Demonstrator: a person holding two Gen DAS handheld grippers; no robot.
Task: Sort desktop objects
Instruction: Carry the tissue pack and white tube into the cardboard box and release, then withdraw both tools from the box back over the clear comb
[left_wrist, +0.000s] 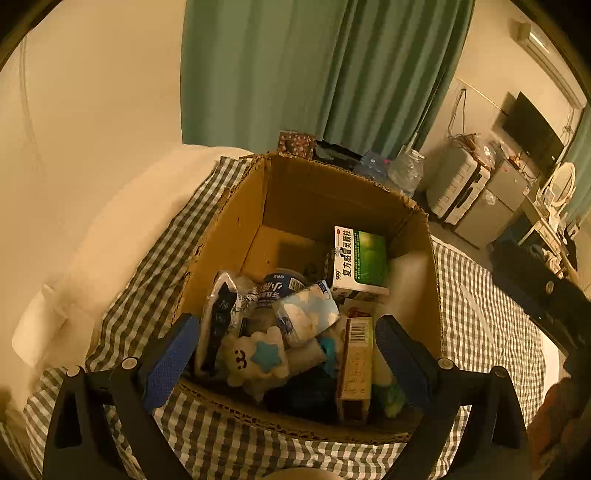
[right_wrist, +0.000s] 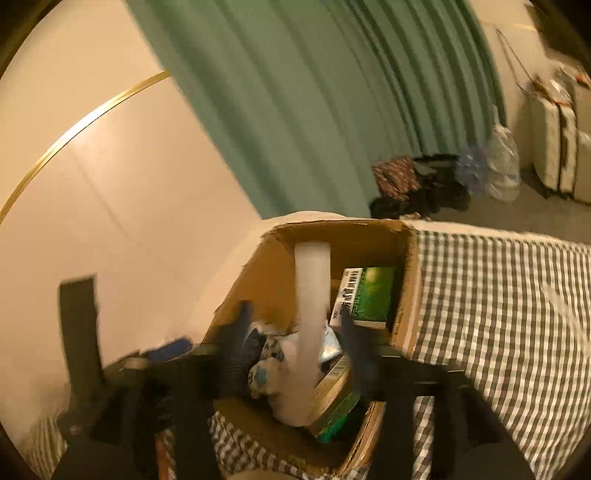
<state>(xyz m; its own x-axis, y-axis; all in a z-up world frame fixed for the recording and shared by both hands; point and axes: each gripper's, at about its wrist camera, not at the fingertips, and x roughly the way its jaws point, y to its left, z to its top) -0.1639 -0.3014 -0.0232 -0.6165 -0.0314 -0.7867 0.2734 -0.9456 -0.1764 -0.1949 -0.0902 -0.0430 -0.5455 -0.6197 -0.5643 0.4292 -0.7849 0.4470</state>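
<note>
- Cardboard box (left_wrist: 236, 229) sits on the checked bedcover (left_wrist: 480, 317) as the collecting point; sorted items are piled at its near end, likely because that is where they are dropped.
- Left claw (left_wrist: 288, 354) hangs over the box's near rim, jaws spread wide and empty, framing the star plush (left_wrist: 258, 358) and tissue pack (left_wrist: 306, 310) beneath.
- Right claw (right_wrist: 295, 354) is above the same near end, its blurred jaws on either side of a white tube (right_wrist: 312, 295); contact cannot be told.
- Green medicine box (left_wrist: 360, 258) leans against the box's far right wall.
</note>
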